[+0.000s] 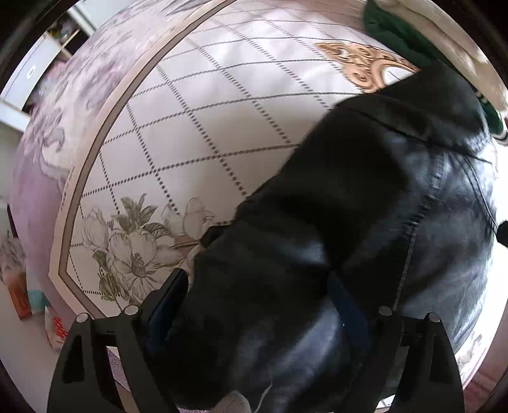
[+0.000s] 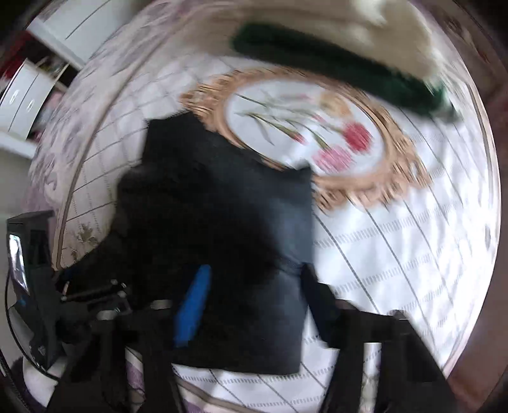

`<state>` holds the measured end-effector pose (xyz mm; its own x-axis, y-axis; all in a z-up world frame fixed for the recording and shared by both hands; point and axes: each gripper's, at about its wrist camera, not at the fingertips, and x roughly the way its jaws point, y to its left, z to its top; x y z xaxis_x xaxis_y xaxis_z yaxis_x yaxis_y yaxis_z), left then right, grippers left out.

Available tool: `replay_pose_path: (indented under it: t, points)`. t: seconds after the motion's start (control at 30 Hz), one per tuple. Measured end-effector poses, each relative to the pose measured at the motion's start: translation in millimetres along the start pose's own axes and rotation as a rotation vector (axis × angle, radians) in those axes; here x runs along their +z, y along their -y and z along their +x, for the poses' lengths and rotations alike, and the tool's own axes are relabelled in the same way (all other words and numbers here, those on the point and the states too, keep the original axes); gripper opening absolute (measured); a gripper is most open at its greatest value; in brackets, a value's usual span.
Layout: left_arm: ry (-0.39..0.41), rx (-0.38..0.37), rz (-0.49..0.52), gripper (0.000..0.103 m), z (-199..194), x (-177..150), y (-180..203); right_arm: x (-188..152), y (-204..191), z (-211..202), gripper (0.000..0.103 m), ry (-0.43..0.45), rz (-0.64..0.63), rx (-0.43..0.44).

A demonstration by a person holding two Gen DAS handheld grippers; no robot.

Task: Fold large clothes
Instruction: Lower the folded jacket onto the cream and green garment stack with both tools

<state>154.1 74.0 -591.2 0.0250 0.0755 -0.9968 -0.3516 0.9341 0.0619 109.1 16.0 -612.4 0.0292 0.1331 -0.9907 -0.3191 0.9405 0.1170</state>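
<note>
Dark jeans (image 1: 349, 222) between open grippers

Quilted floral bedspread (image 1: 222, 104), dark jeans (image 1: 365, 222), green garment (image 2: 333, 63)

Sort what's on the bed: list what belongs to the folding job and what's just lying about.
Part of the job:
- dark jeans
- left tool, jeans fabric between its fingers
- right tool, jeans fabric between its fingers

Just lying about:
- green garment
- cream garment
- white cabinet
</note>
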Motion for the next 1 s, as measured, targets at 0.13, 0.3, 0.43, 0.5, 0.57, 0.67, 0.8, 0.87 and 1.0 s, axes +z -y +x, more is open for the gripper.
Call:
replay_pose_path:
  t: [0.13, 0.3, 0.43, 0.5, 0.57, 0.67, 0.8, 0.87, 1.0]
  points:
    - [0.007, 0.012, 0.0, 0.094, 3.3, -2.4, -7.0, 22.8, -27.7, 15.9, 0.038, 0.025, -0.049, 0.027]
    - [0.018, 0.021, -0.019, 0.094, 10.3, -3.6, -16.2, 48.3, -41.1, 71.5, 0.038, -0.034, -0.062, -0.021]
    - [0.007, 0.015, -0.041, 0.094, 4.4, -5.5, -26.3, 55.1, -53.8, 71.5, 0.038, -0.05, -0.119, -0.064]
    - [0.017, 0.008, -0.059, 0.094, -7.8, -11.5, -33.4, 54.8, -39.2, 51.7, 0.039, -0.052, -0.052, 0.017]
    - [0.035, -0.022, -0.103, 0.094, -26.8, -22.2, -49.9, 43.2, -15.6, 21.6, 0.054, -0.031, 0.004, 0.099]
    - [0.042, -0.074, -0.2, 0.094, -47.5, -46.5, -72.5, 13.7, 20.9, -4.2, 0.078, -0.007, 0.078, 0.132]
    - [-0.009, -0.208, -0.379, 0.093, -46.8, -78.8, -87.0, -30.1, 74.9, 15.4, 0.078, -0.056, 0.201, 0.318]
    - [-0.046, -0.299, -0.444, 0.093, -30.6, -87.9, -81.0, -44.3, 100.9, 45.8, 0.078, -0.088, 0.303, 0.473]
    - [-0.053, -0.459, -0.533, 0.093, -3.8, -84.5, -65.9, -47.0, 123.8, 99.3, 0.083, -0.11, 0.382, 0.703]
